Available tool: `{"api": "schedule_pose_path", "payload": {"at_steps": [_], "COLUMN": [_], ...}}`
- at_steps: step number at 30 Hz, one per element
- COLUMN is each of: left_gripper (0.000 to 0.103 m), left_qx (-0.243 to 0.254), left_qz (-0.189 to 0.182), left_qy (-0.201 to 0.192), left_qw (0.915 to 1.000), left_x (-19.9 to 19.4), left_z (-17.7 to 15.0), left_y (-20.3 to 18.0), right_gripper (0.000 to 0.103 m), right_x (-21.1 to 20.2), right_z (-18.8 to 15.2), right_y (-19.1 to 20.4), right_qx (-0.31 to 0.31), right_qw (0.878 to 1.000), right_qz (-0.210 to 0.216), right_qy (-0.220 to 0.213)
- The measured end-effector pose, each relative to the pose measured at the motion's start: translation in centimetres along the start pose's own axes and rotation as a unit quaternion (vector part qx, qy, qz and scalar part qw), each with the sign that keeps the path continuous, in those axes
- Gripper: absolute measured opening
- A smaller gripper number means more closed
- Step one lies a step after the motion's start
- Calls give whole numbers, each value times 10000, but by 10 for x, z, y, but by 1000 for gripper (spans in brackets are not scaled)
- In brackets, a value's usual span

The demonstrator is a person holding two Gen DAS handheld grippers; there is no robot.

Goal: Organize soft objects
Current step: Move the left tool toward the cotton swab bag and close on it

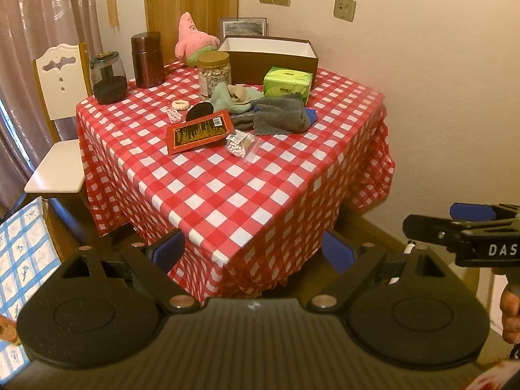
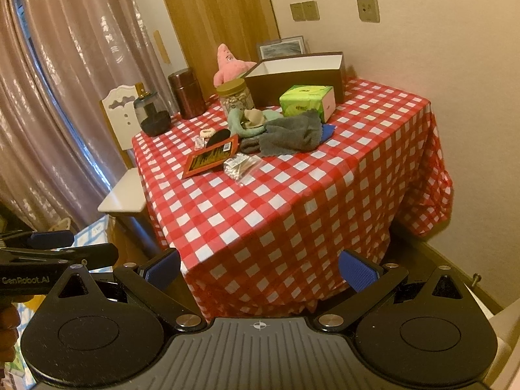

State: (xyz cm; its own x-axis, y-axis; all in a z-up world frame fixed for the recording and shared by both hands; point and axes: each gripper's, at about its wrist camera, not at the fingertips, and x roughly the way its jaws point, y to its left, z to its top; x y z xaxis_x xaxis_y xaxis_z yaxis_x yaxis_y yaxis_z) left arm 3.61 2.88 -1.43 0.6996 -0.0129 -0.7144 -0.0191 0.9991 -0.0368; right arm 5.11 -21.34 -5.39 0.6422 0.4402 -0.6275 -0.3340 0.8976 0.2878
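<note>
A grey towel (image 1: 279, 115) (image 2: 289, 133) lies in a heap with a mint-green cloth (image 1: 224, 97) (image 2: 242, 123), a beige cloth (image 1: 239, 92) and a blue cloth (image 1: 311, 115) at the far side of the red-checked table (image 1: 227, 188). A pink star plush (image 1: 191, 37) (image 2: 229, 63) sits behind, beside an open brown box (image 1: 269, 55) (image 2: 299, 71). My left gripper (image 1: 253, 250) is open and empty, short of the table's near corner. My right gripper (image 2: 260, 266) is open and empty there too; it also shows in the left wrist view (image 1: 461, 224).
A green tissue pack (image 1: 287, 81), a nut jar (image 1: 214, 71), a brown canister (image 1: 147, 60), a dark glass jar (image 1: 109, 78), a red packet (image 1: 200, 131), a bag of cotton swabs (image 1: 240, 143) and a hair tie (image 1: 180, 104) are on the table. A white chair (image 1: 58, 149) stands left.
</note>
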Motion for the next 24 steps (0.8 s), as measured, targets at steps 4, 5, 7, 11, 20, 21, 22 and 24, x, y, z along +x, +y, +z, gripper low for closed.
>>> {"api": "schedule_pose_path", "payload": {"at_steps": [4,5,7,11,20,21,22,24], "left_gripper": [90,90,89,86,84,84,84,84], "left_qx": [30,62,99,154,437,462,481,518], "left_qz": [10,29,33,-32,-205,-235,-259,-284], "left_qy": [54,53,44,48,19,18,35,88], "left_qw": [10000,10000,9999,9999,9988,9987,9985,9982], "left_x": [25,35,52,80,138,144,150,161], "left_z": [16,22,33,54,96,98,101,105], "left_y": [5,8,14,26,47,48,49,50], "right_gripper": [103,103,103,103,103,103,103,103], "right_x": [19,25,40,65,119,125,129,138], "right_z": [11,14,22,38,77,80,82,86], "right_y": [-12,-14,-16,-18,-27,-27,-27,-29], "right_qx": [72,90,135,202,428,444,444,423], "right_qw": [10000,9999,9999,9998,9991,9990,9990,9991], "right_qz": [57,64,66,72,-2,-16,-28,-89], "right_qy": [3,2,30,18,-17,-13,-13,2]}}
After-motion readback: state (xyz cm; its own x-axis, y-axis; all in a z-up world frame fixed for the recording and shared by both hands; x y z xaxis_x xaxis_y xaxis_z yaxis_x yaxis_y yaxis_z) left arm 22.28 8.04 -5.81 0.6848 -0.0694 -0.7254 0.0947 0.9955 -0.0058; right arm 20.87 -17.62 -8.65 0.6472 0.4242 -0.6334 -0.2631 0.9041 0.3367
